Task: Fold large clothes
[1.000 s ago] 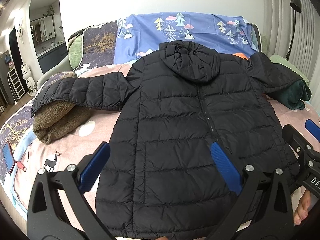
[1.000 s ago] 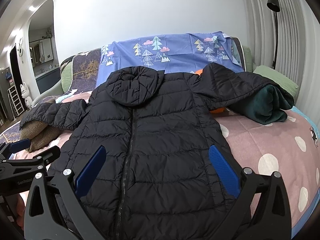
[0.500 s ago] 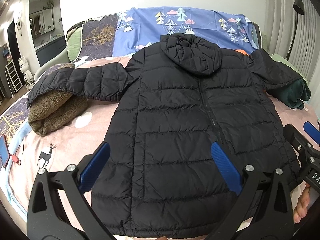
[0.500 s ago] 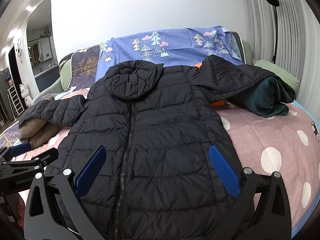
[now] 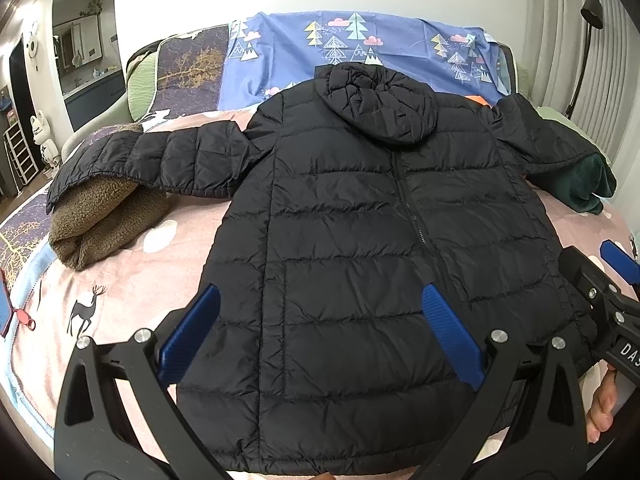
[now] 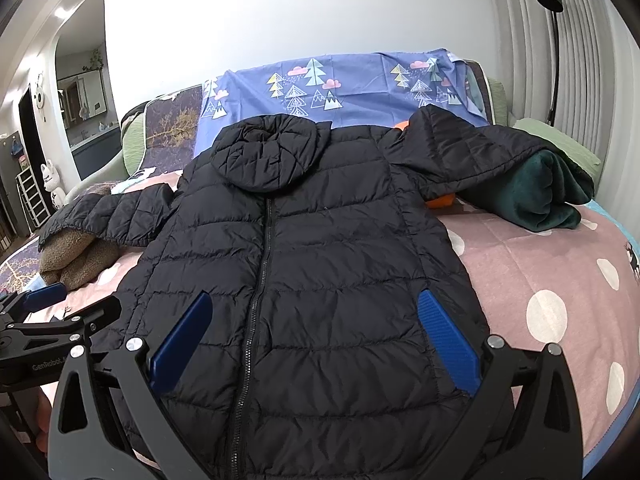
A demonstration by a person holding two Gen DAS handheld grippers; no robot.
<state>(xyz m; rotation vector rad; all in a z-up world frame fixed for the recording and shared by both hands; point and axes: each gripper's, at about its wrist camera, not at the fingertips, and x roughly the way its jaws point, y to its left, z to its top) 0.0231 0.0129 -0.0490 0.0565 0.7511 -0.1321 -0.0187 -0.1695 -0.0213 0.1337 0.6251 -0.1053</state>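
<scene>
A black hooded puffer jacket (image 5: 380, 240) lies flat, front up and zipped, on the pink bedspread; it also shows in the right wrist view (image 6: 304, 280). Its left sleeve (image 5: 160, 156) drapes over a brown fleece bundle (image 5: 104, 216). Its right sleeve (image 6: 460, 152) drapes over a dark green folded garment (image 6: 540, 192). My left gripper (image 5: 320, 320) is open and empty above the jacket's lower left part. My right gripper (image 6: 316, 328) is open and empty above the lower front by the zipper. Each gripper shows at the edge of the other's view.
The pink bedspread (image 6: 540, 272) with white dots lies under the jacket. A blue tree-print cloth (image 5: 360, 48) covers the pillows at the head. An orange item (image 6: 440, 200) peeks from under the right sleeve. A floor lamp (image 6: 554, 40) stands at the right by the curtain.
Both grippers have risen and pulled back a little, so more of the jacket's hem and bedspread shows. Both stay open. The jacket has not moved.
</scene>
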